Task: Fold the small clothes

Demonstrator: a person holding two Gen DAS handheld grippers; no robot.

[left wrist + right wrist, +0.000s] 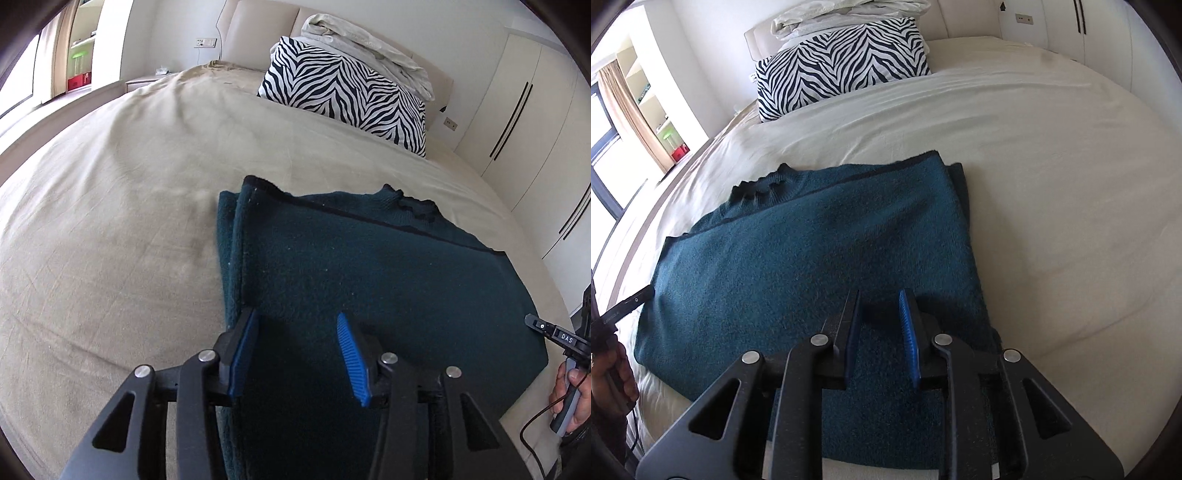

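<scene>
The right gripper (881, 325) is hovering slightly parted over a folded teal sweater (798, 254) lying on the bed (1052, 177).

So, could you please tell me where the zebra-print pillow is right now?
The zebra-print pillow lies at the head of the bed, under a pile of white bedding, well beyond the folded teal garment in both views.

Daylight floods my room from the tall window (605, 155) on one side, which blows out to white. The pale beige bed sheet (110, 221) reads bright and evenly lit. Soft shadows pool under my black hand-held grippers on the dark teal knitted garment (794, 258). Both views are sharp, though the fisheye bends the bed into a dome, and the corners fall off into black.
</scene>
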